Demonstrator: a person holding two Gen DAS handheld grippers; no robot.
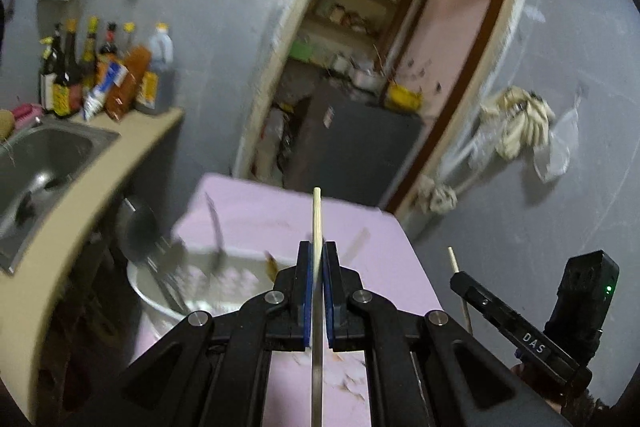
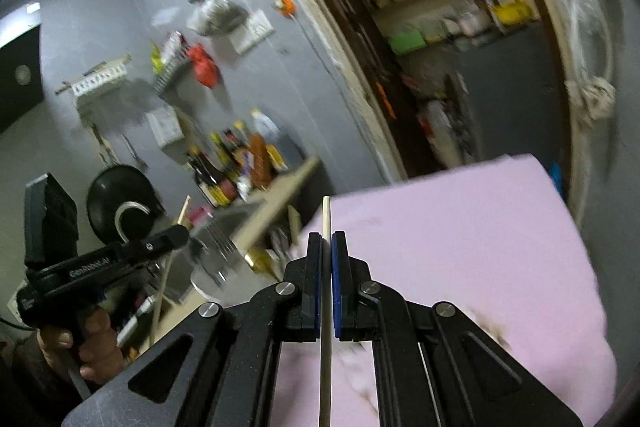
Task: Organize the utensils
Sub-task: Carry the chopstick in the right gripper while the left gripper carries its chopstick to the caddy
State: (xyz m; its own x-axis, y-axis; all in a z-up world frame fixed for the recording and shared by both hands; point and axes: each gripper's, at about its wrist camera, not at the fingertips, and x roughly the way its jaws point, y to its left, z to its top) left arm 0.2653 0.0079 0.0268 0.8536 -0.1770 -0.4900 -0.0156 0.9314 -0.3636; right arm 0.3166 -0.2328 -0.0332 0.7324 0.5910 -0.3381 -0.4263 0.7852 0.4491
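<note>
Each hand-held gripper (image 1: 319, 247): one chopstick (image 1: 317, 211)

The chopstick (image 1: 317, 223) is looking like pale, smooth wood. The sink (image 1: 44, 151) is shining like metal. The pink table cover (image 2: 460, 227) is looking soft and matt. The bottles (image 1: 72, 75) are gleaming, glossy.

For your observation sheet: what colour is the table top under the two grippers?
Pale pink table top, shown best in the right wrist view.

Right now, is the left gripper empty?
No, the left gripper is shut on a chopstick, whose pale tip sticks out past the blue pads.
</note>
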